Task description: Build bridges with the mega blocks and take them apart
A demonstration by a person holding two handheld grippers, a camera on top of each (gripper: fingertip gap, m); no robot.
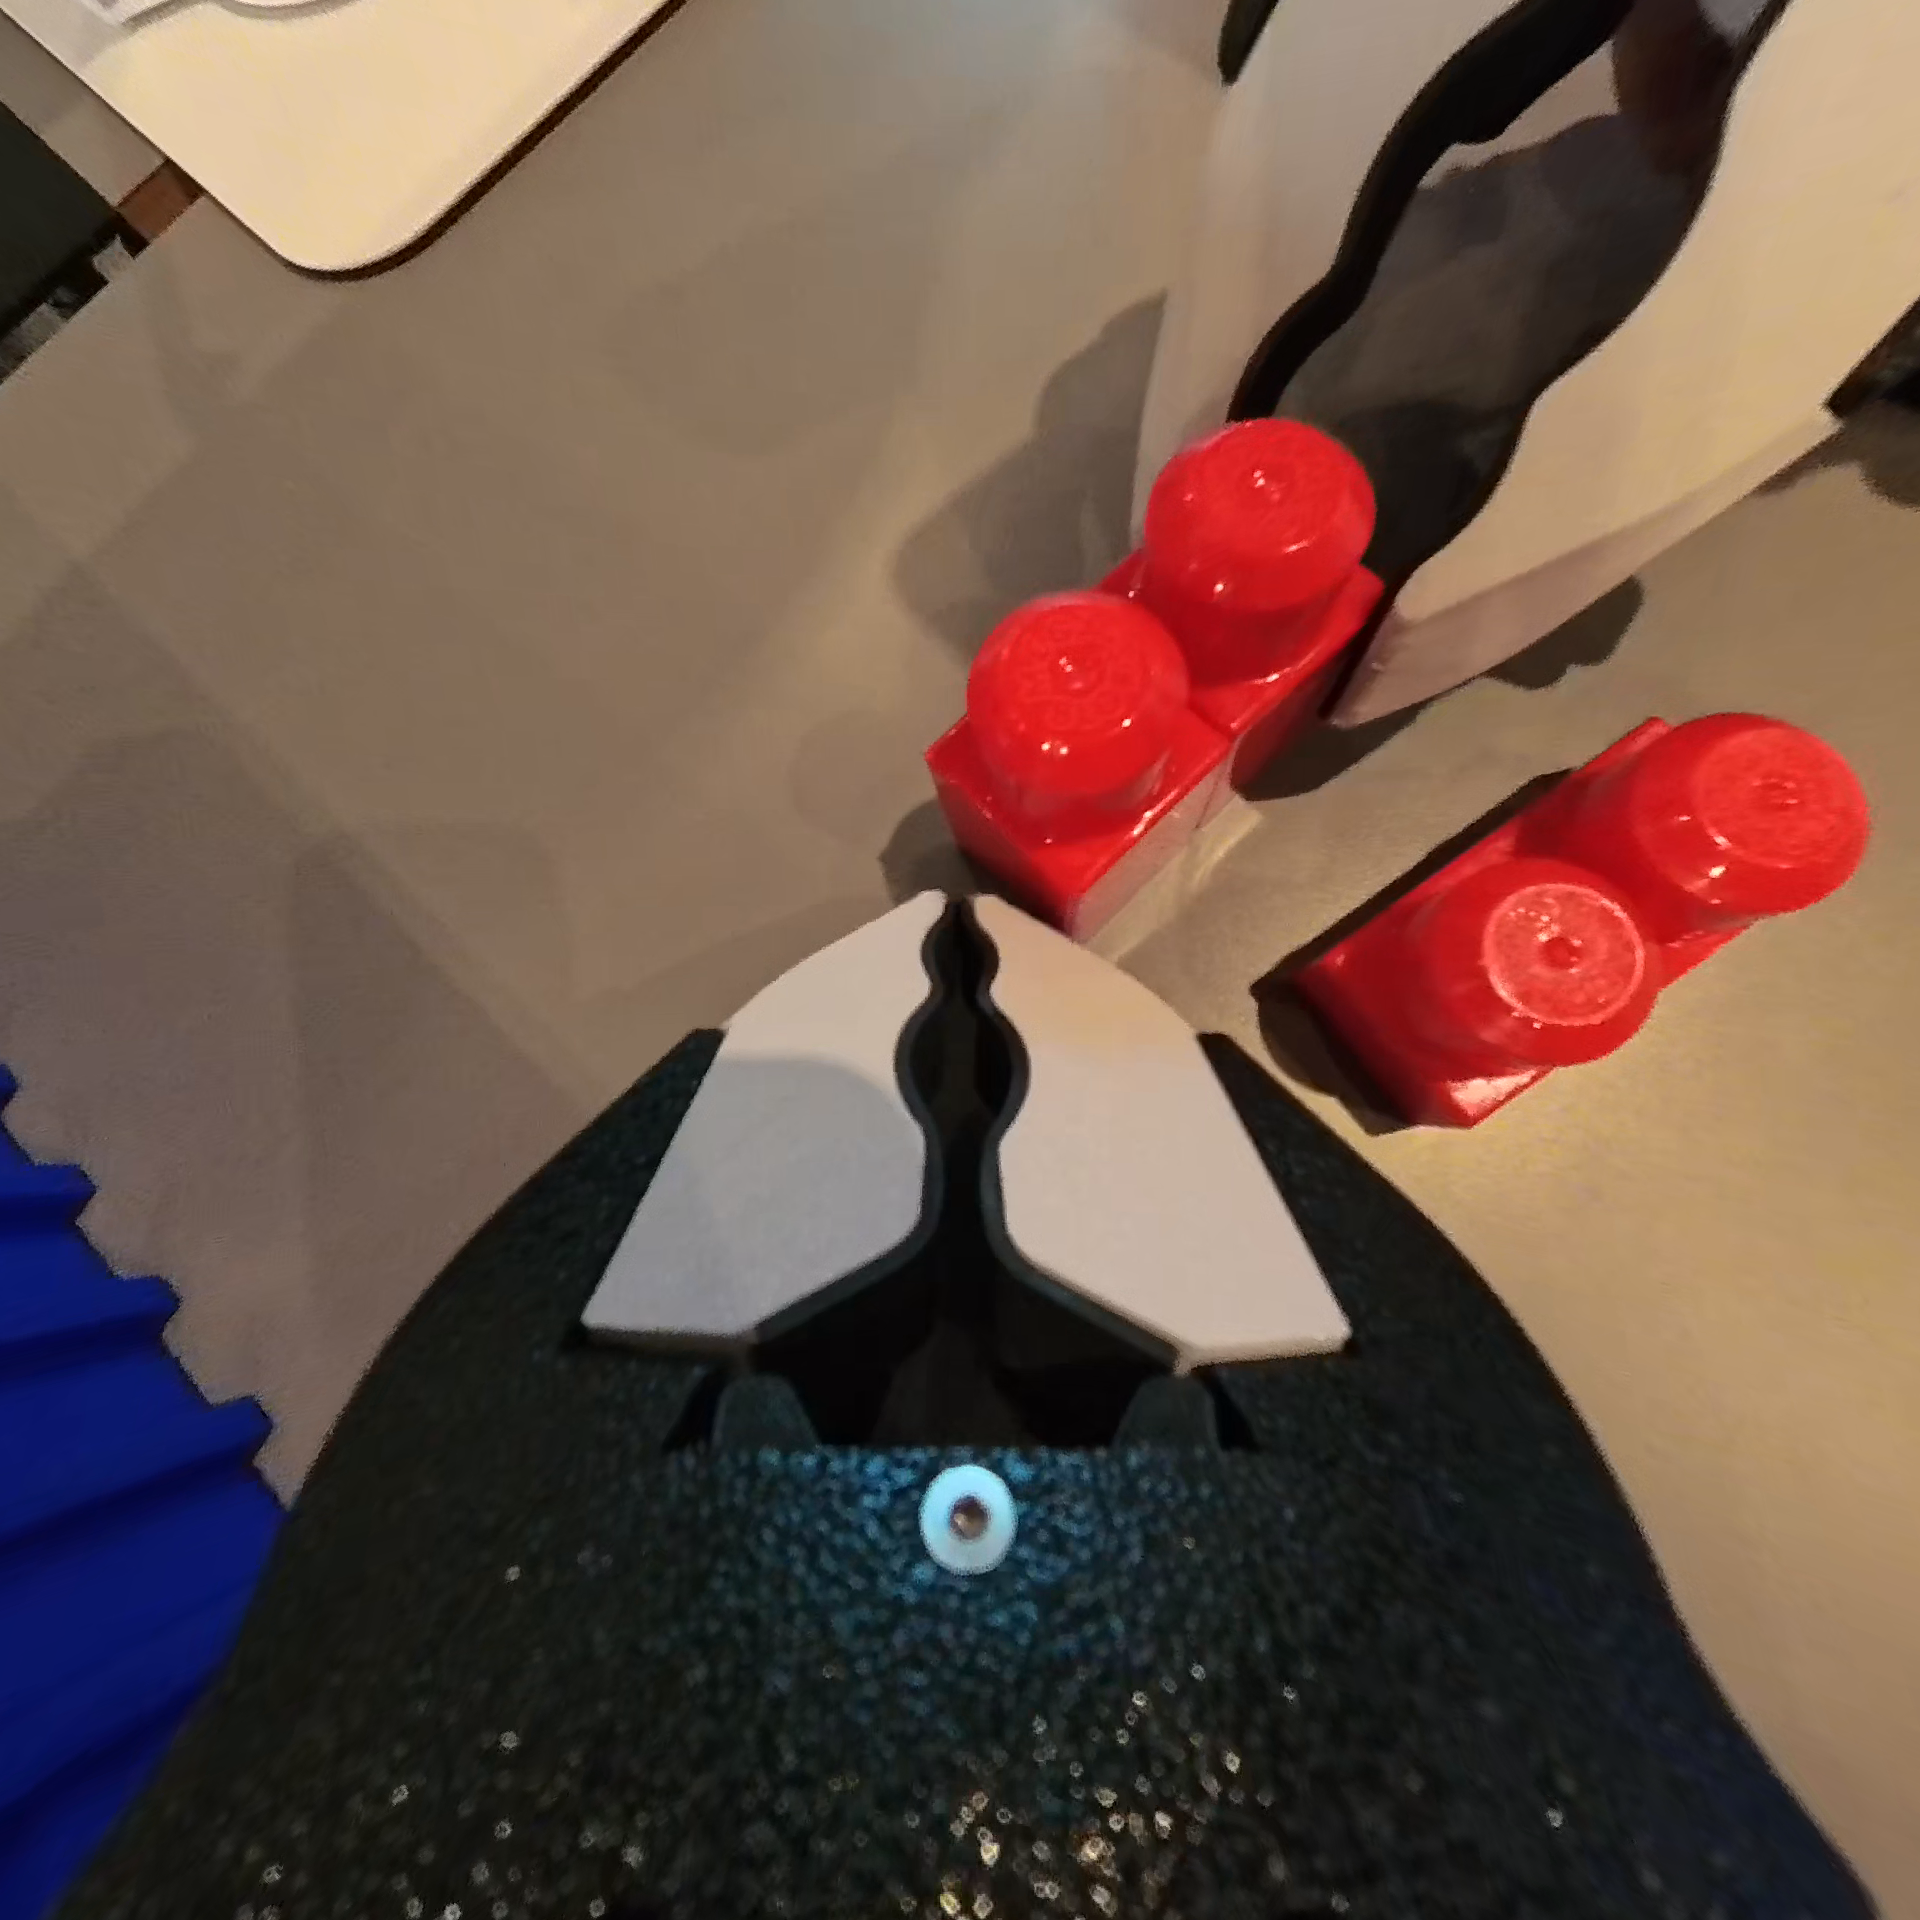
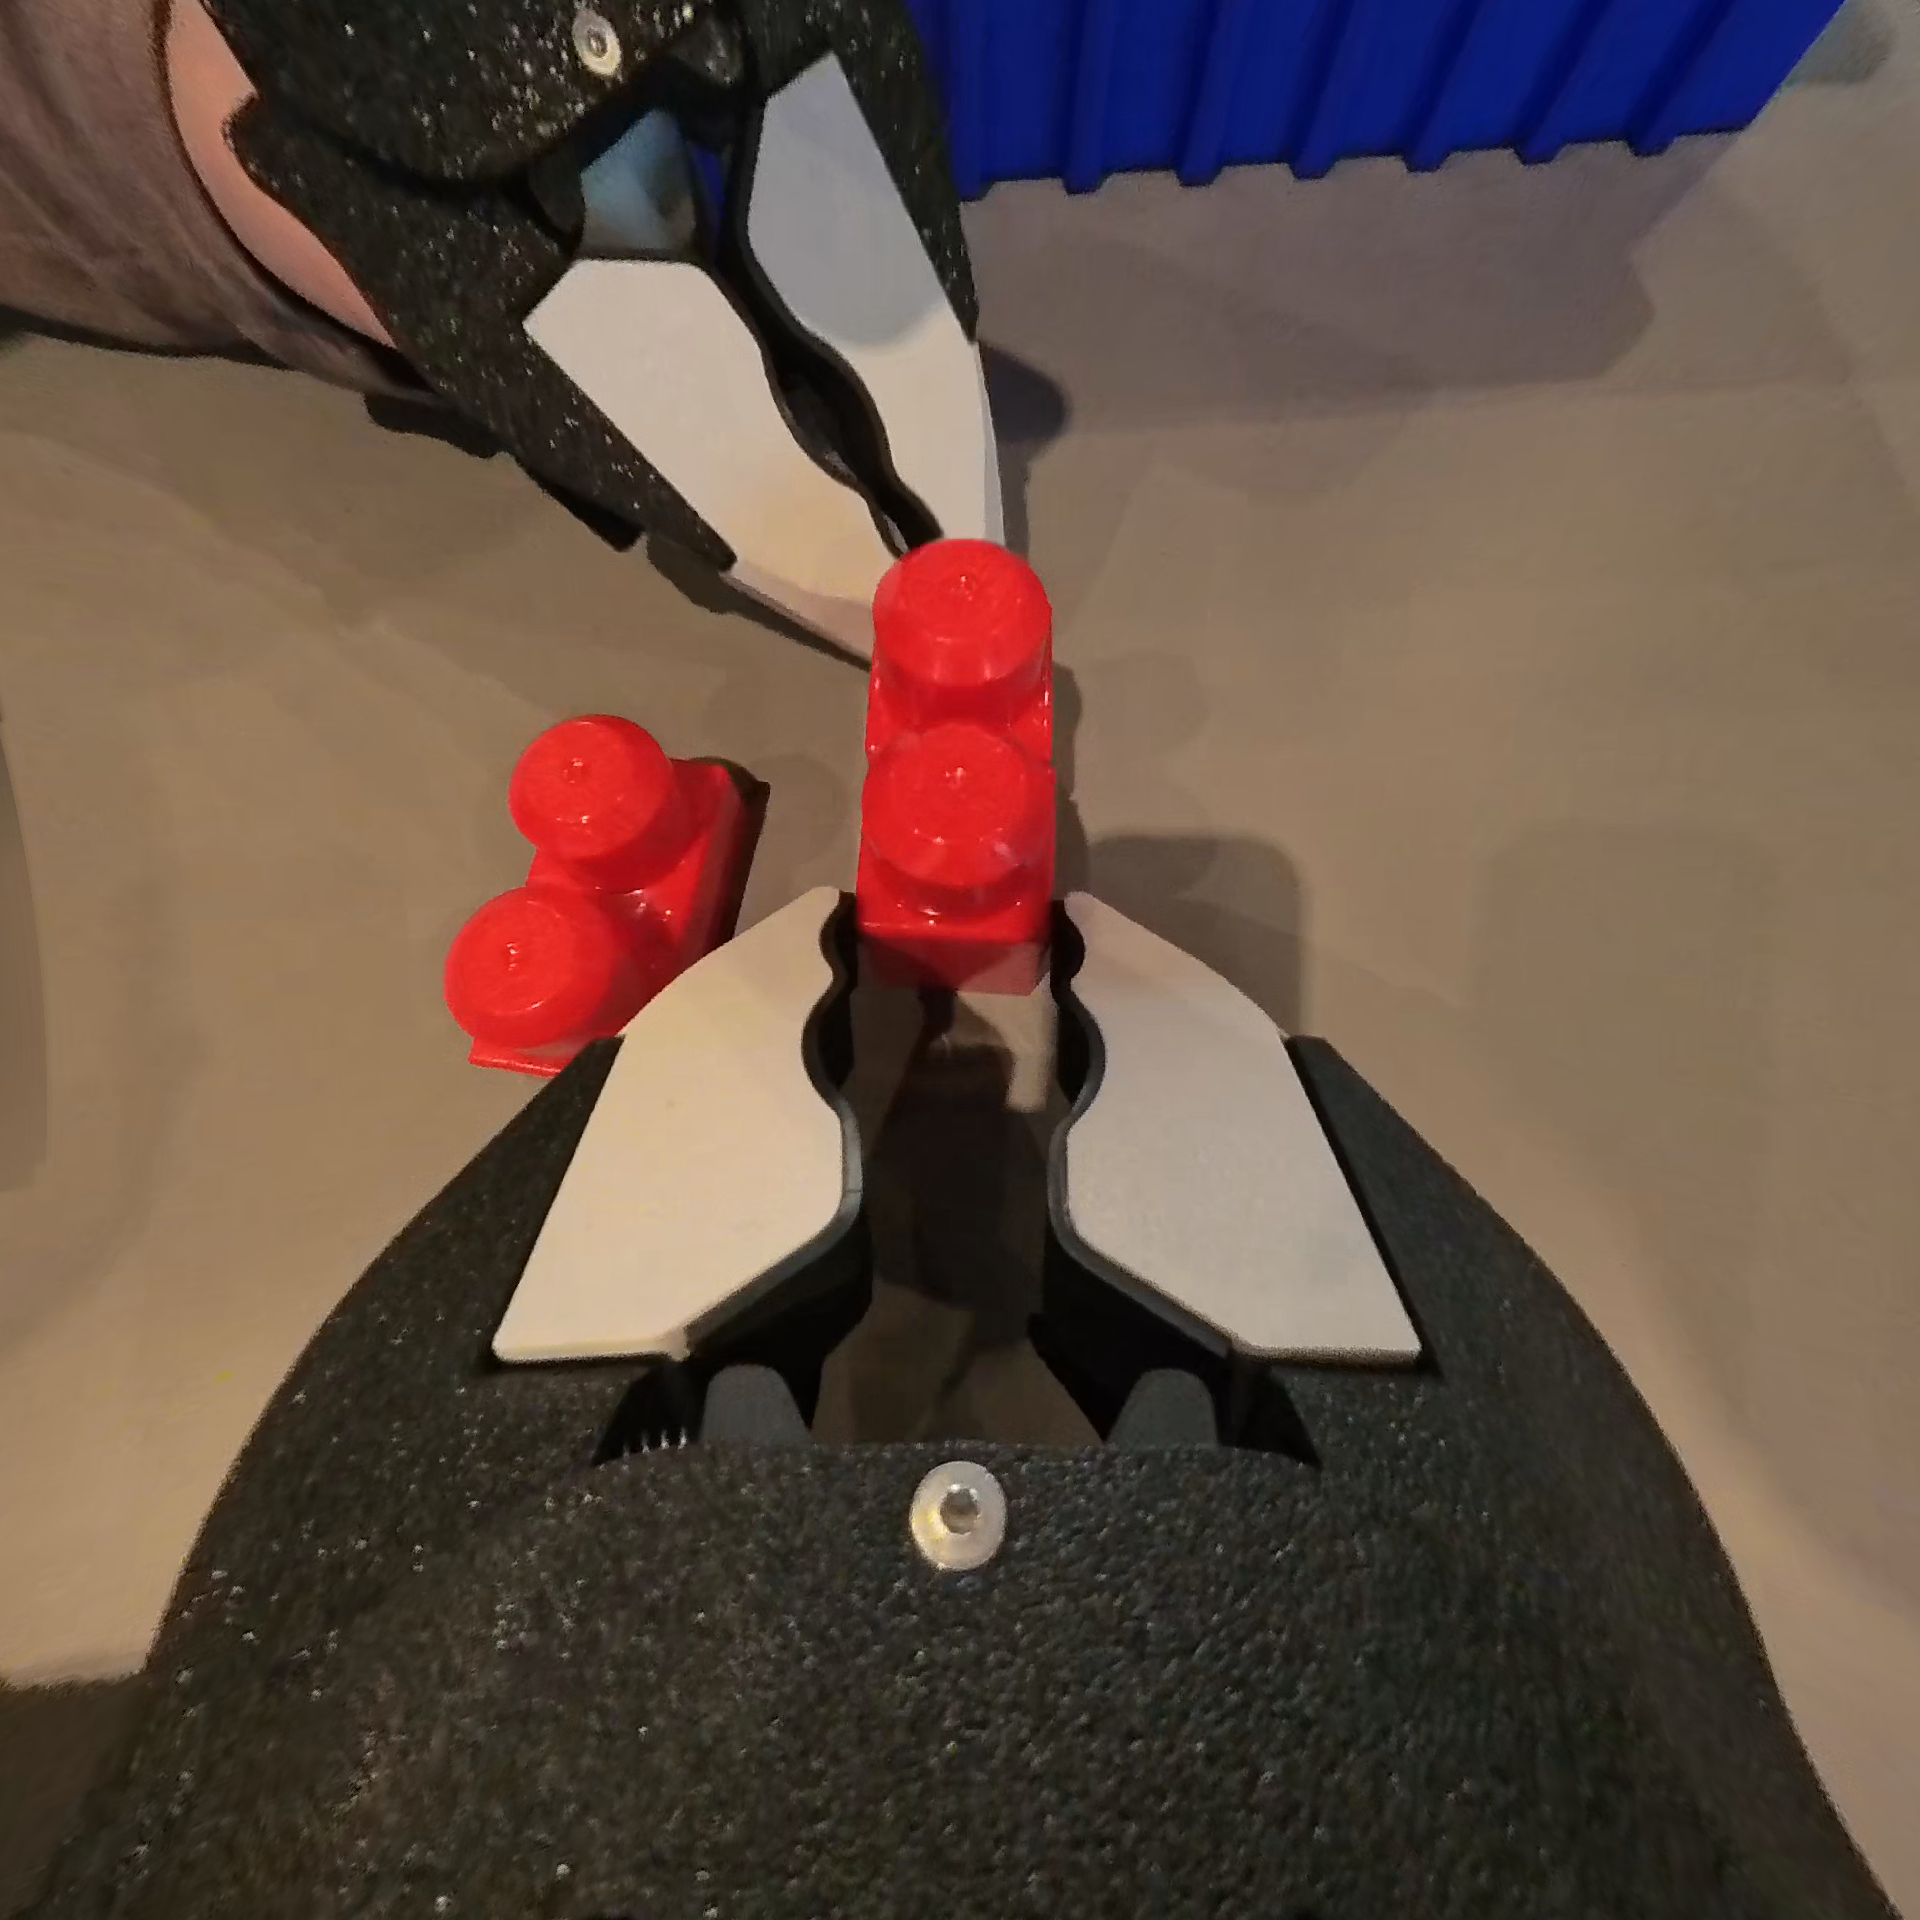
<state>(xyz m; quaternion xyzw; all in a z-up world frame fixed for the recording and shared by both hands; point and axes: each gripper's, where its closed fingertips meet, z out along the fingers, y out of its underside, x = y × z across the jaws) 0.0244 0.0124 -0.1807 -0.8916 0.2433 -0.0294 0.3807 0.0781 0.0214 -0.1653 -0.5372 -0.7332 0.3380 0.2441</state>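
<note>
A red two-stud block (image 2: 956,790) stands upright on the beige table (image 2: 1455,727). My right gripper (image 2: 951,923) is shut on its near end, one finger on each side. My left gripper (image 1: 958,912) is shut and empty, with its tips just short of the block's other end (image 1: 1143,707). The left gripper's fingers (image 2: 904,343) show behind the block in the right wrist view. The right gripper's fingers (image 1: 1558,499) show at the block's far end in the left wrist view. A second red two-stud block (image 2: 603,894) lies tilted on its side beside it and also shows in the left wrist view (image 1: 1558,935).
A blue ribbed thing (image 2: 1351,83) stands at the table's far side and shows at the left edge of the left wrist view (image 1: 83,1455). A pale board with a rounded corner (image 1: 364,125) lies beyond. A person's sleeve (image 2: 104,229) is behind the left gripper. There is about 6 cm between the tips of the two grippers. It is some 20 cm from my left tips to the blue ribbed thing (image 2: 1351,83).
</note>
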